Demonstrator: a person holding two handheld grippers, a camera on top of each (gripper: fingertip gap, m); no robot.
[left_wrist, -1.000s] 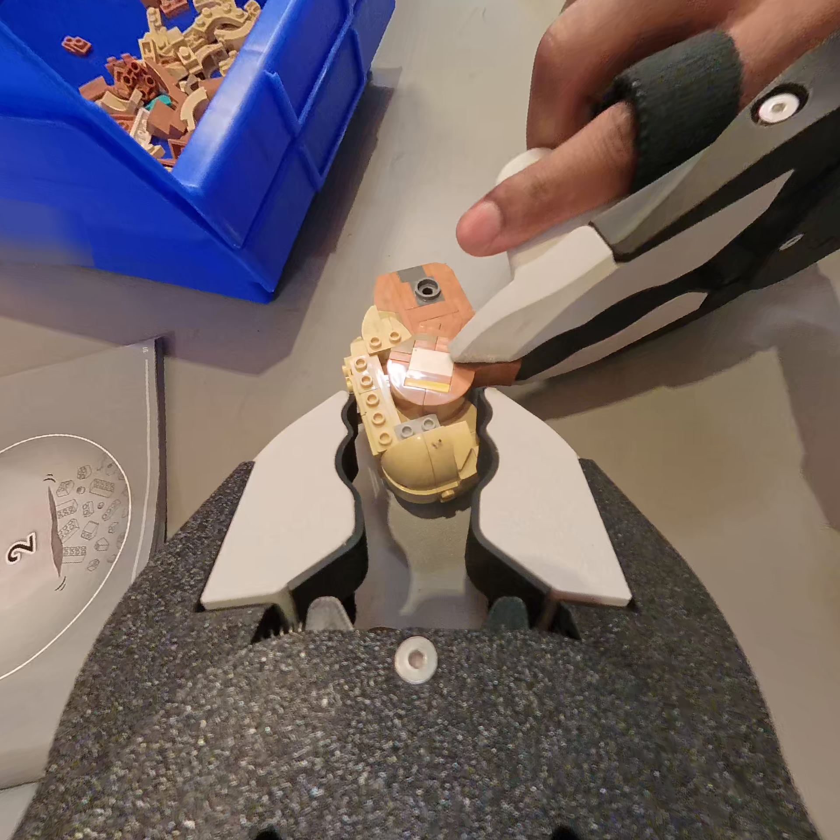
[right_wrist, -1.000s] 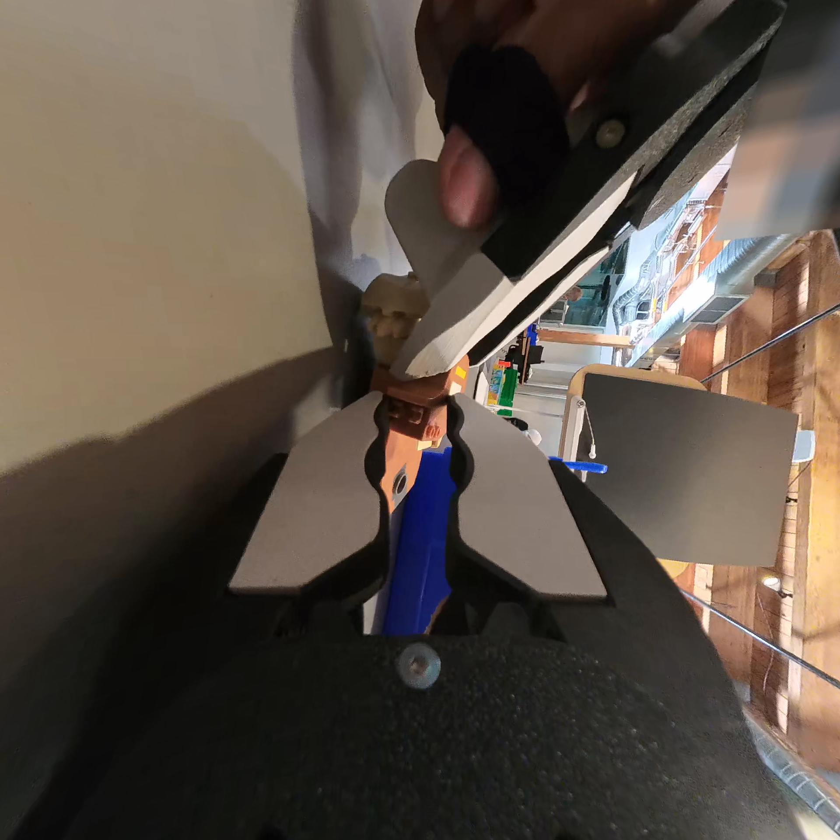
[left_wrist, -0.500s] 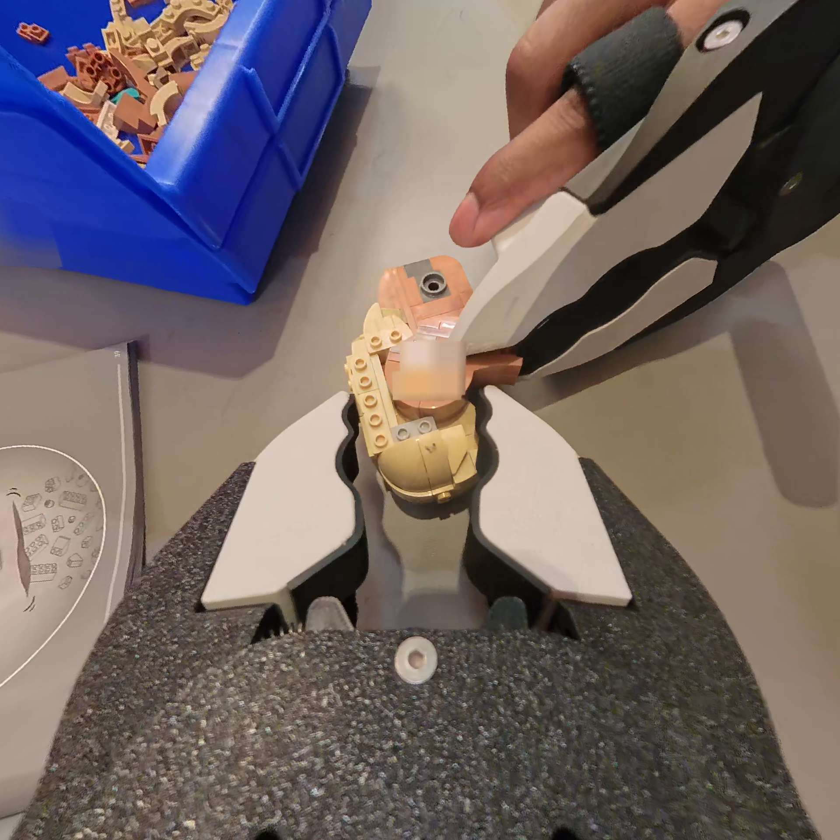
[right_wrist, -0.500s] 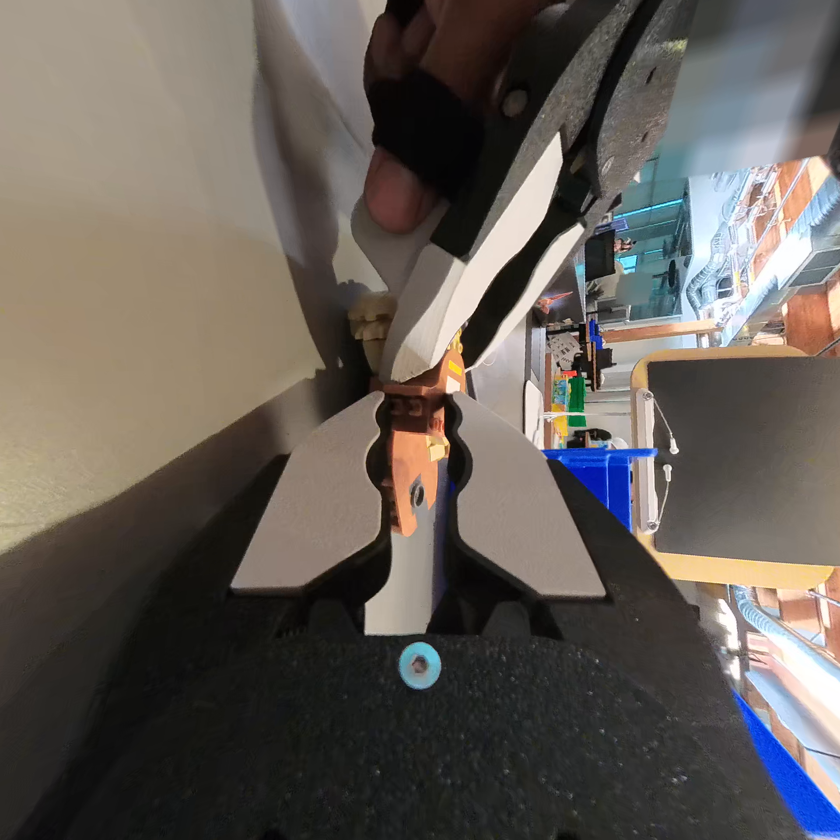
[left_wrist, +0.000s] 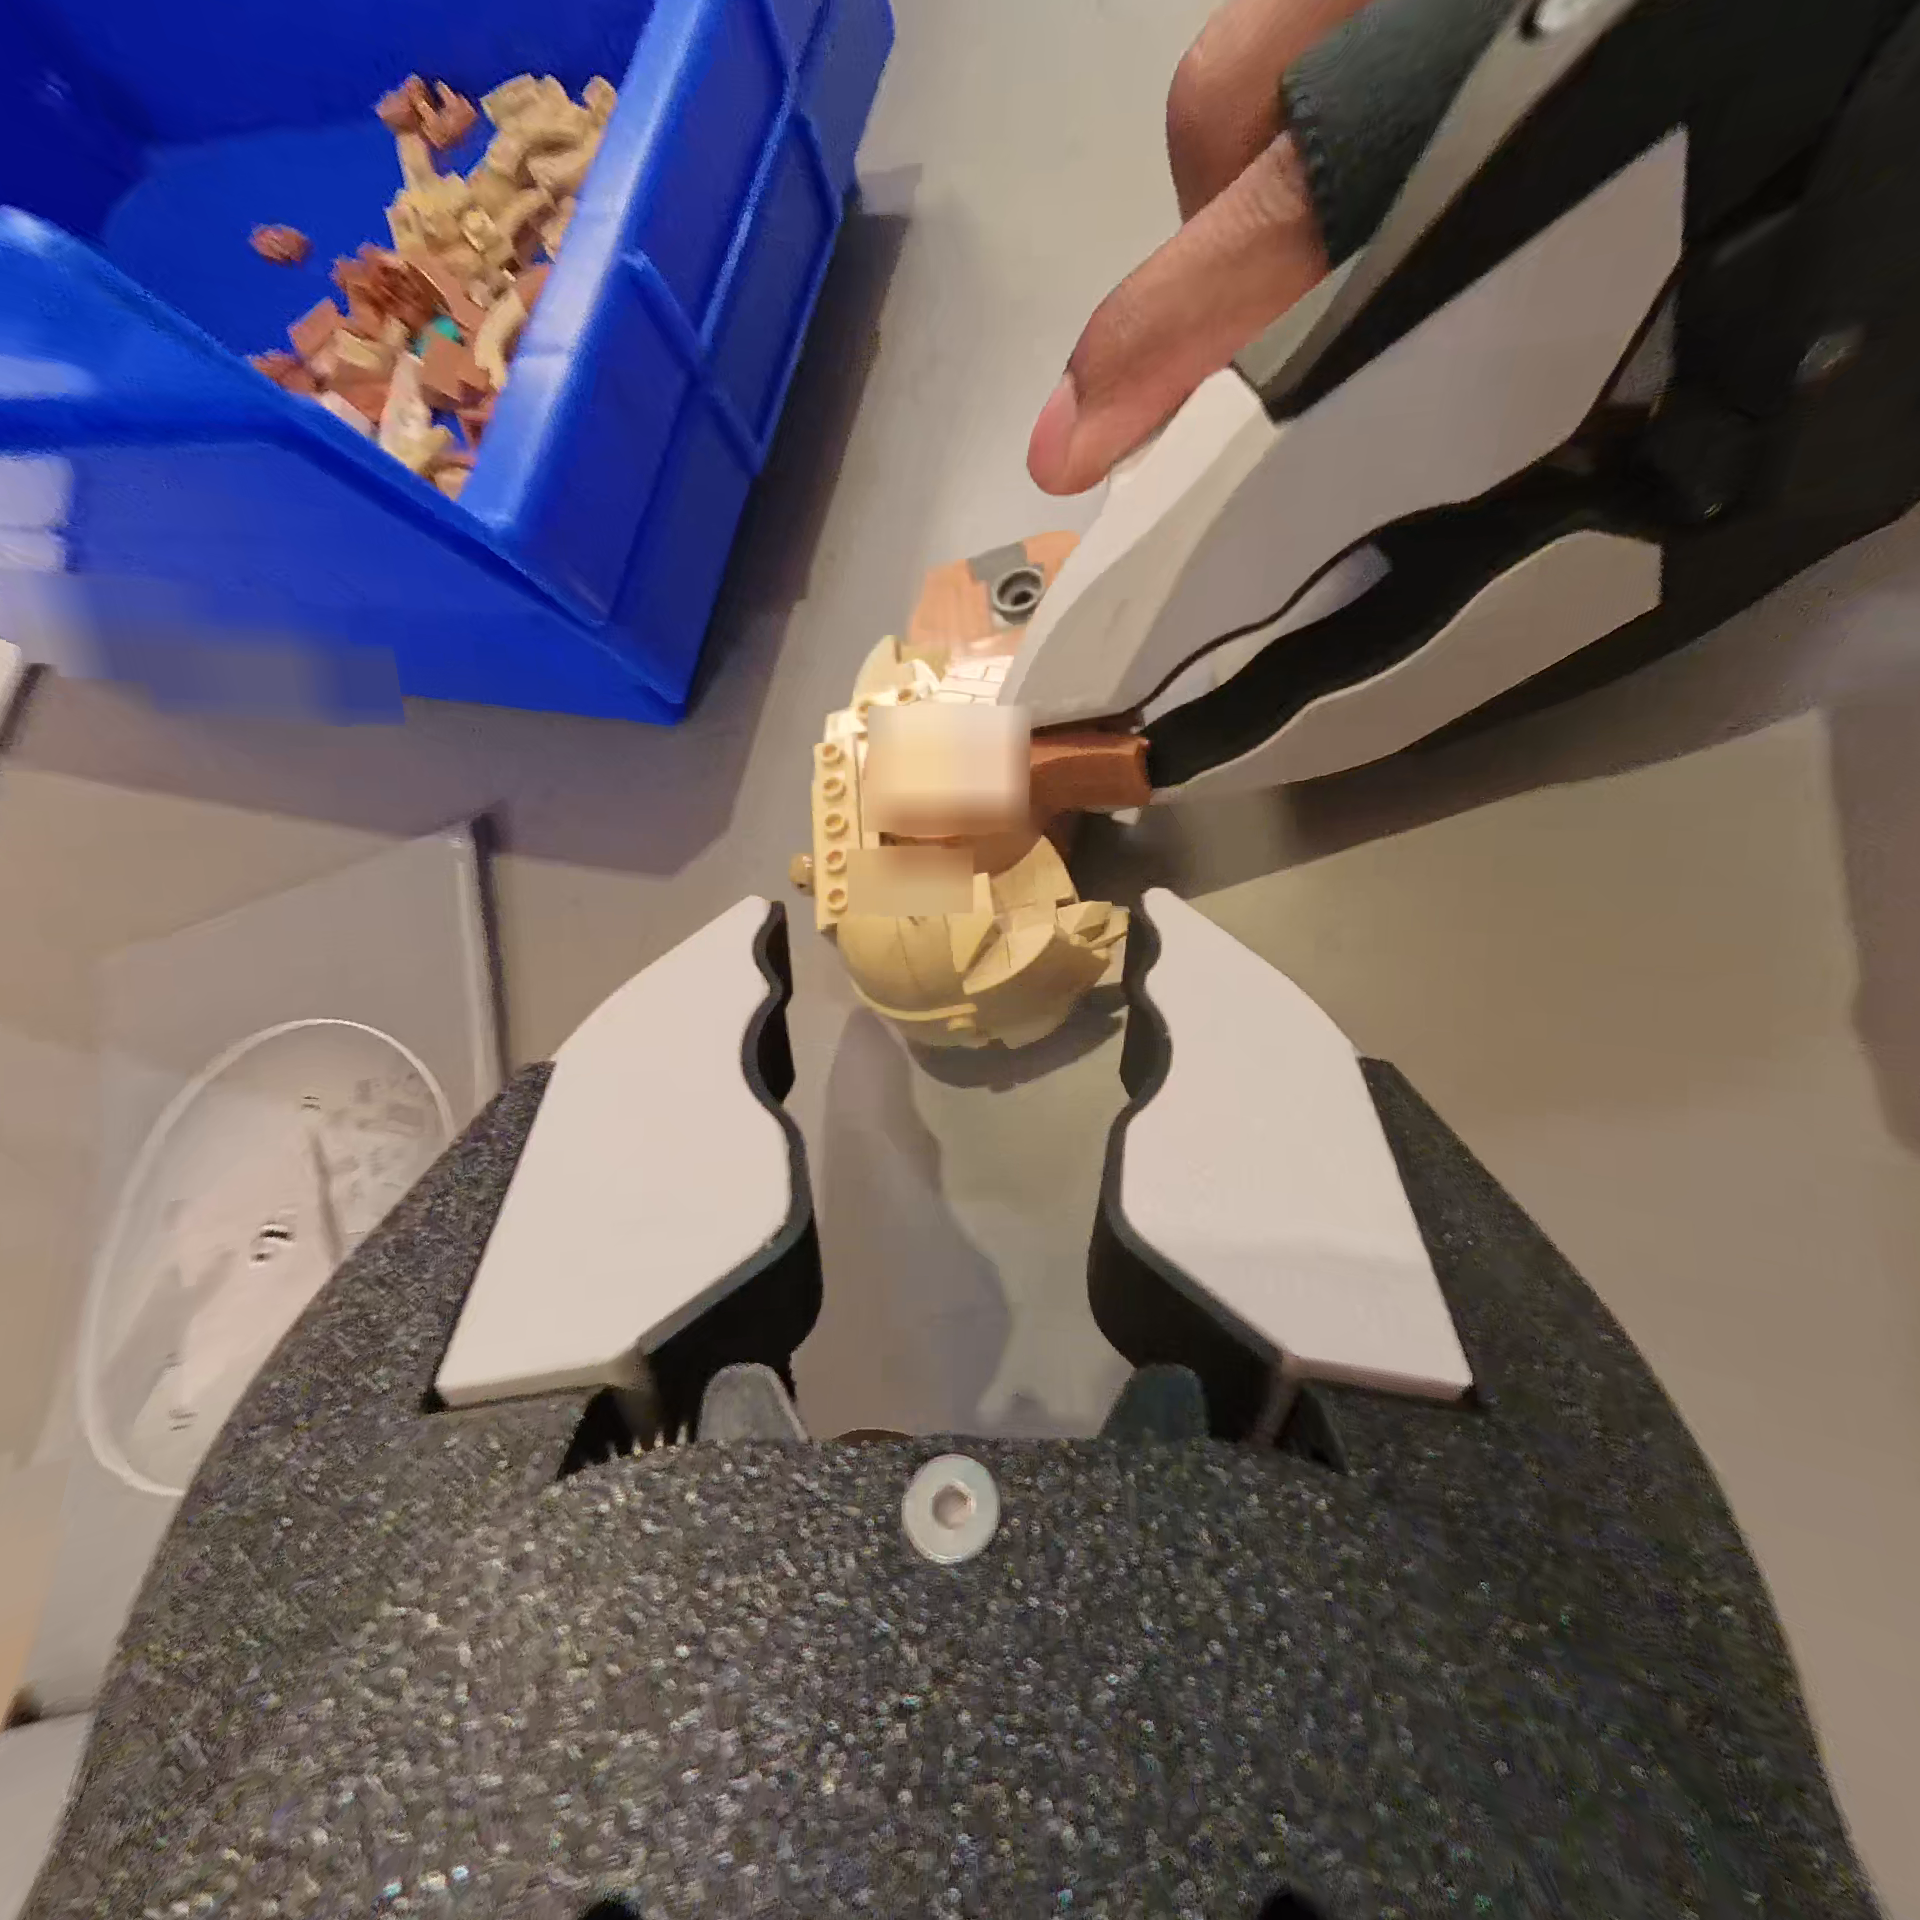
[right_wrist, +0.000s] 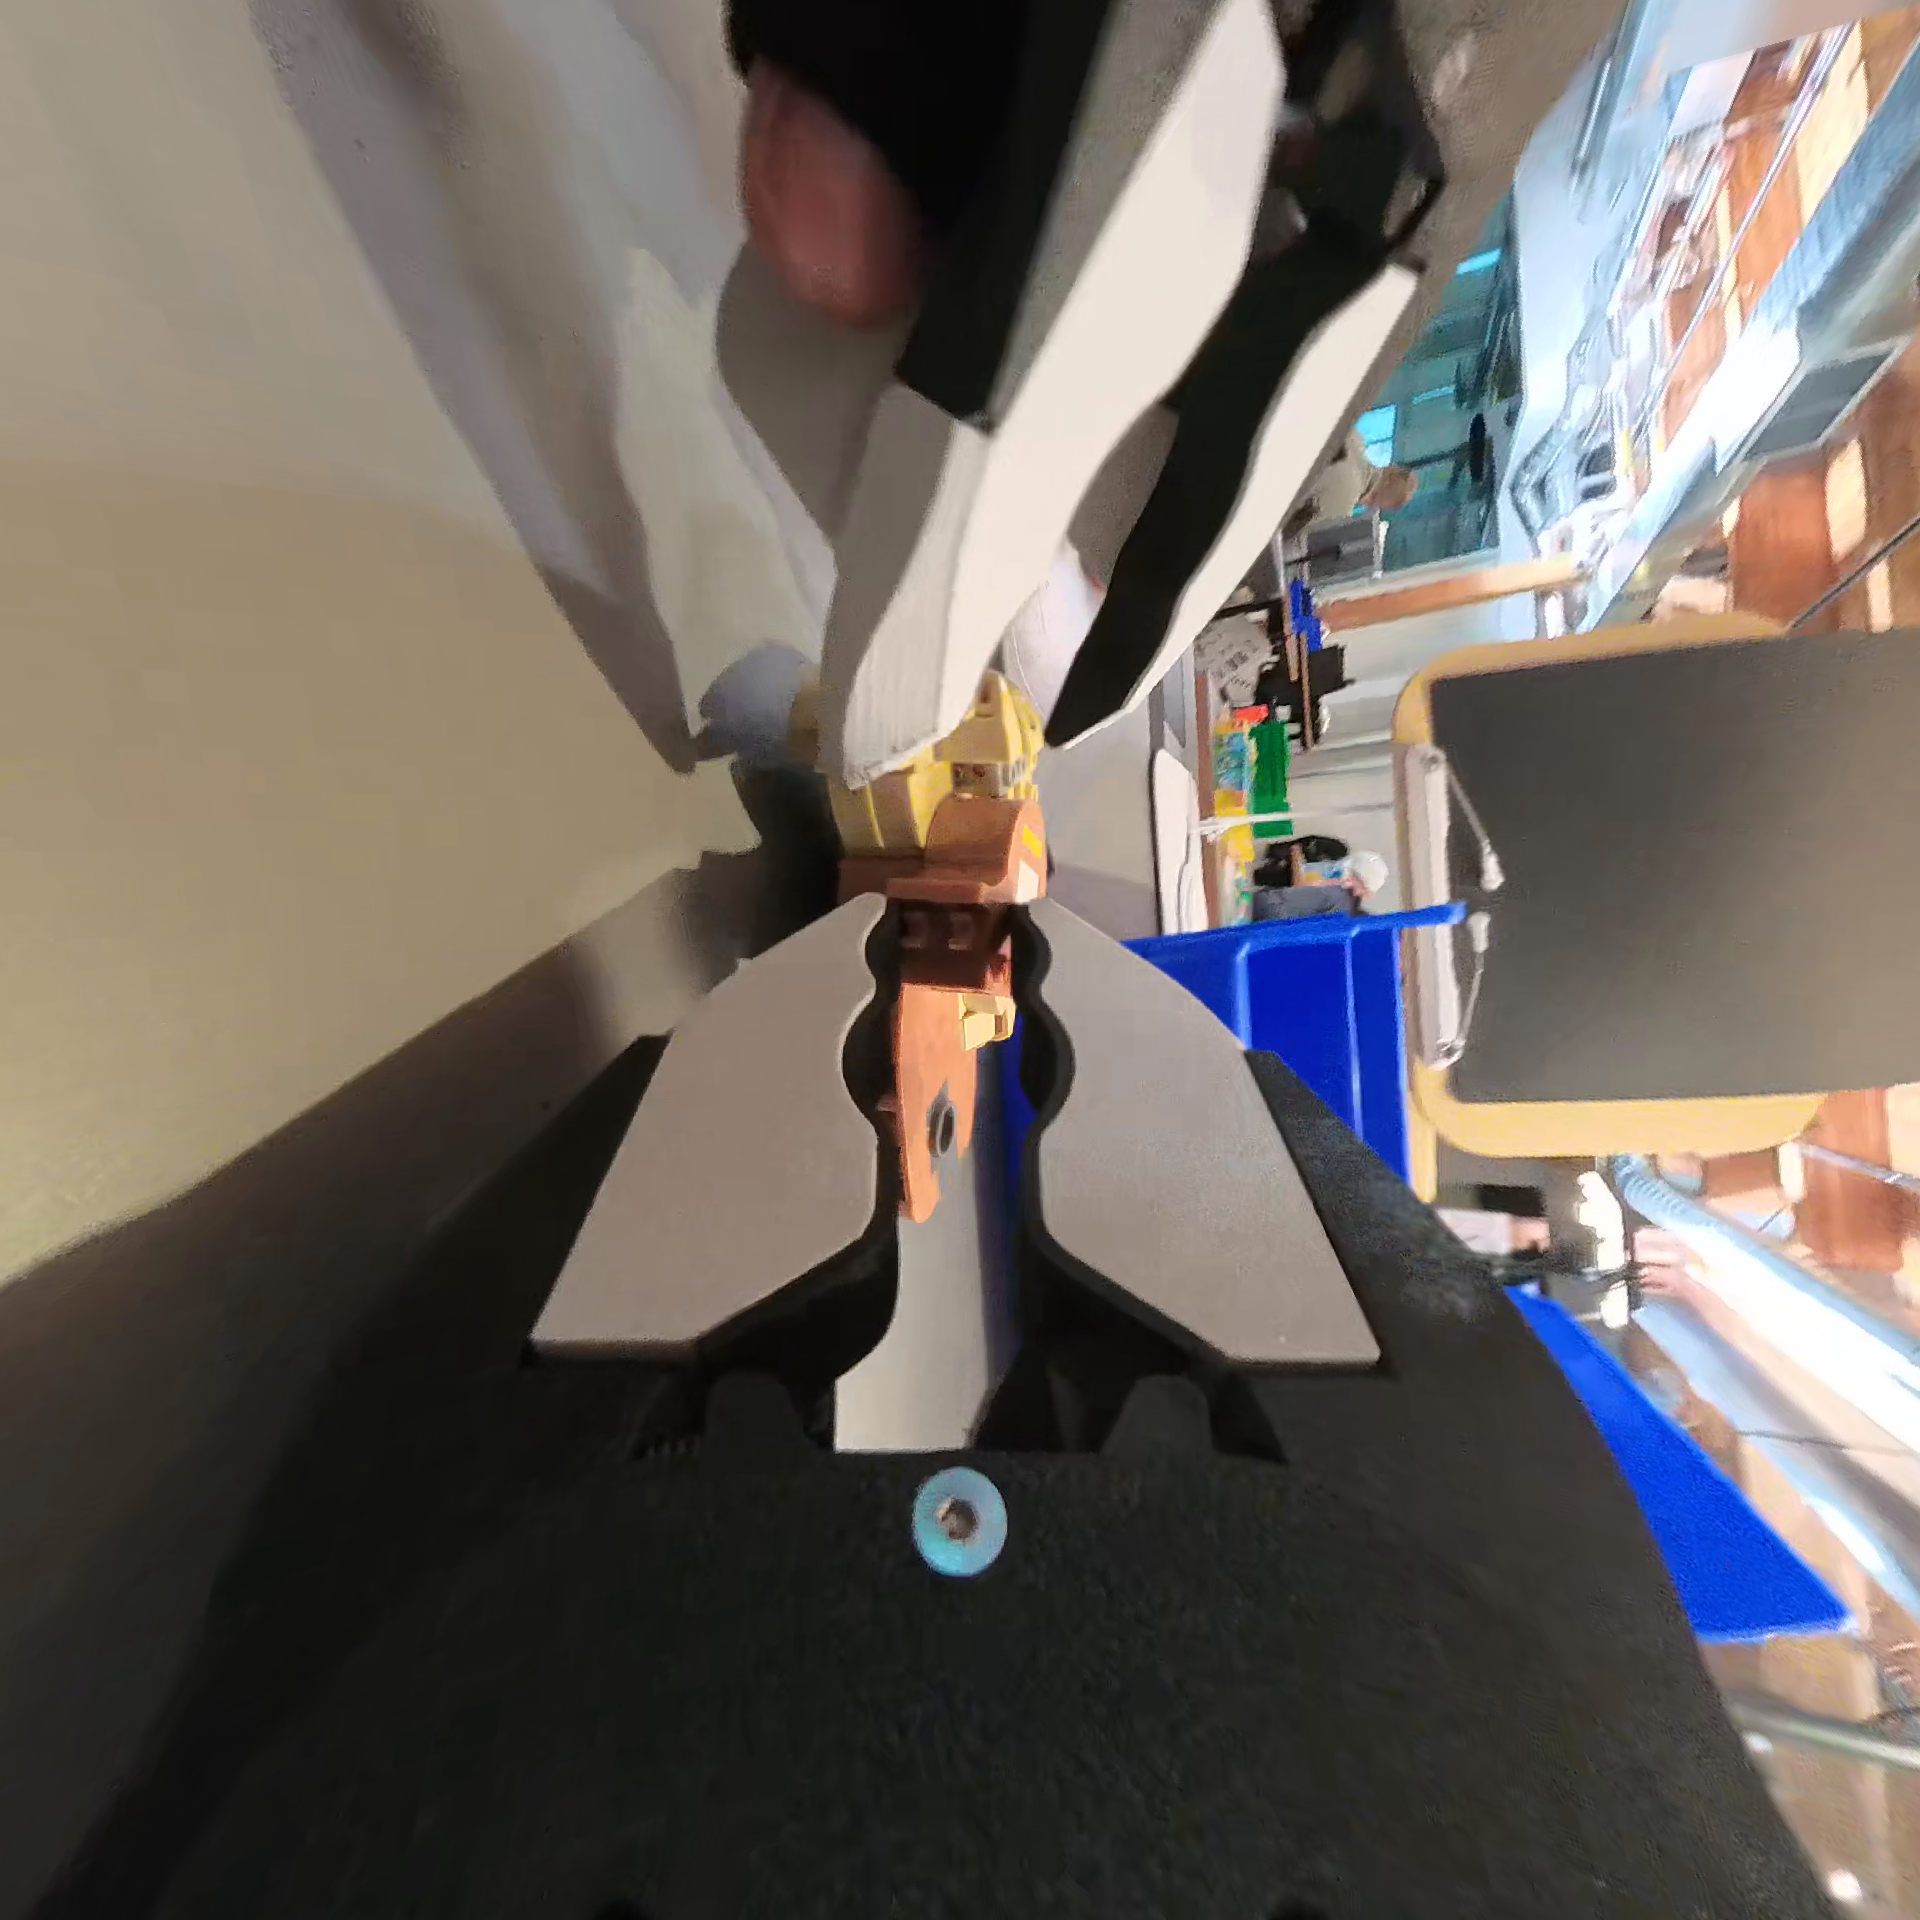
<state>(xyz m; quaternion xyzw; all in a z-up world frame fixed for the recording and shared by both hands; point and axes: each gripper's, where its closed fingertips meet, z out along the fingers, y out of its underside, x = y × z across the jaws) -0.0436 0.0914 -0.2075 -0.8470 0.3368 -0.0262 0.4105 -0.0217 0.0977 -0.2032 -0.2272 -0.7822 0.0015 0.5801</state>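
A small brick model with a tan rounded body (left_wrist: 935, 966) and reddish-brown upper parts (left_wrist: 1086, 774) hangs just above the grey table (left_wrist: 1455, 1039). My left gripper (left_wrist: 956, 914) is open; the tan body sits between its fingertips with a gap on the left side. My right gripper (left_wrist: 1101, 727) comes in from the upper right and is shut on the model's brown part. In the right wrist view my right gripper (right_wrist: 951, 925) pinches the brown part (right_wrist: 935, 1060), and the left gripper's fingers (right_wrist: 894, 665) stand spread about the tan body (right_wrist: 987, 748).
A blue bin (left_wrist: 644, 416) with several loose tan and brown bricks stands at the upper left. A grey instruction booklet (left_wrist: 260, 1143) lies at the left. A person's finger (left_wrist: 1143, 364) rests on the right gripper. The bin (right_wrist: 1299, 987) also shows in the right wrist view.
My left gripper has opened and let go of the tan body it was shut on. My right gripper keeps its hold on the brown part, and the model has shifted slightly.
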